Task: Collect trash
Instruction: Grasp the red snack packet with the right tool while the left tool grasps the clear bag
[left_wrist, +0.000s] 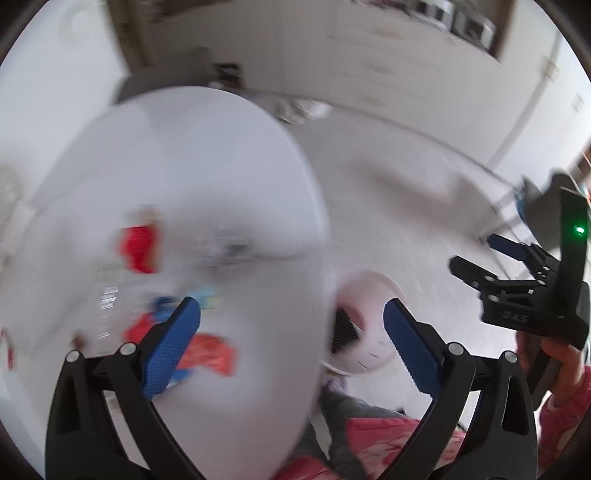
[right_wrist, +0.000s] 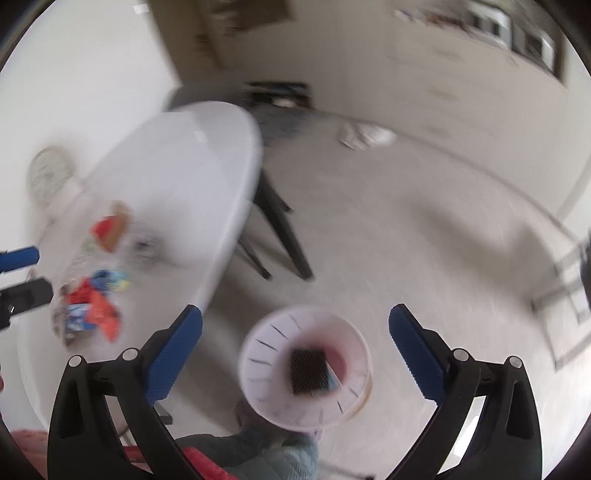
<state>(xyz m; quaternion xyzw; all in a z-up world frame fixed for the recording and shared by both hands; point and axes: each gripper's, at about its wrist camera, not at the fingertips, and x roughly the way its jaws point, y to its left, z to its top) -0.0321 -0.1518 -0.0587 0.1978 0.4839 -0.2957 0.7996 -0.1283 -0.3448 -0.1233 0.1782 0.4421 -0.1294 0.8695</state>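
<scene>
Both views are blurred by motion. Several wrappers lie on a white oval table (left_wrist: 229, 155): a red one (left_wrist: 138, 249), and a red and blue heap (left_wrist: 207, 354) by my left gripper (left_wrist: 291, 347), which is open and empty above the table's near edge. A white round bin (right_wrist: 306, 369) stands on the floor with a dark item (right_wrist: 310, 371) inside. My right gripper (right_wrist: 295, 350) is open and empty above the bin. The wrappers also show in the right wrist view (right_wrist: 92, 310). The right gripper shows at right in the left wrist view (left_wrist: 476, 258).
The table (right_wrist: 192, 155) has black legs (right_wrist: 284, 236). Pale floor (right_wrist: 424, 240) spreads to the right. A crumpled white thing (right_wrist: 365, 136) lies on the floor by the far wall. A fan-like round object (right_wrist: 48, 177) is at left. My legs show below.
</scene>
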